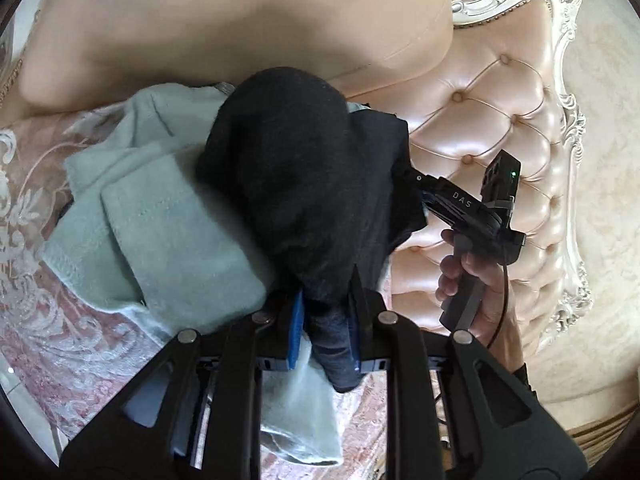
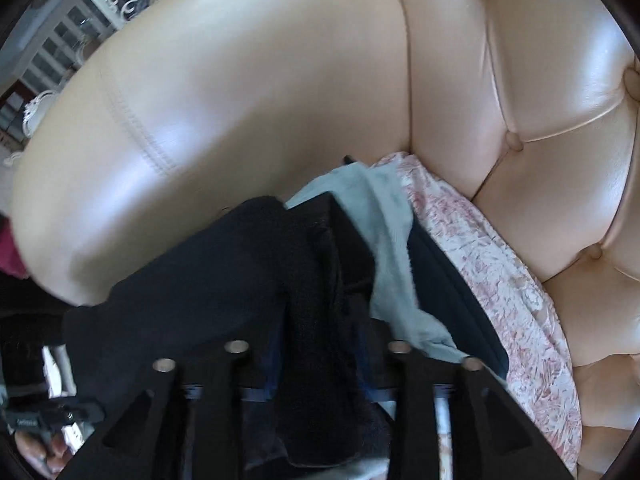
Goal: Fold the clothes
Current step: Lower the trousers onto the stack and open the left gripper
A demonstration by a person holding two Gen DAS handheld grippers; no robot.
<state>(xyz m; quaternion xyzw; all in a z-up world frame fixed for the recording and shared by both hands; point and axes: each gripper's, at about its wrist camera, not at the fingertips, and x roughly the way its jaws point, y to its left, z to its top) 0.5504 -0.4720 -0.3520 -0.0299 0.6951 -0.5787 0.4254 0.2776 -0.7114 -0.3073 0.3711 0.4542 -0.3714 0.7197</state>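
A: Where's the black top point(image 1: 296, 184)?
B: Bunched on the sofa seat point(image 1: 480, 128), draped over a mint towel point(image 1: 160, 240) on the floral cover point(image 1: 60, 340). Left claw point(image 1: 325, 322) is clenched on a twisted tail of it.
A: Right claw point(image 2: 316, 392)?
B: Black knit runs between its fingers; looks pinched on the top, fingertips mostly buried in cloth.
A: Handling?
B: Soft, limp, light I'd guess; no stiffness, it sags into a lump. The fuzzy knit should grip fine against the blue pads point(image 1: 295, 332). It could drag the towel along.
A: Best hold?
B: Edges or corners, well apart, so it hangs flat; a bunched middle just stays a wad
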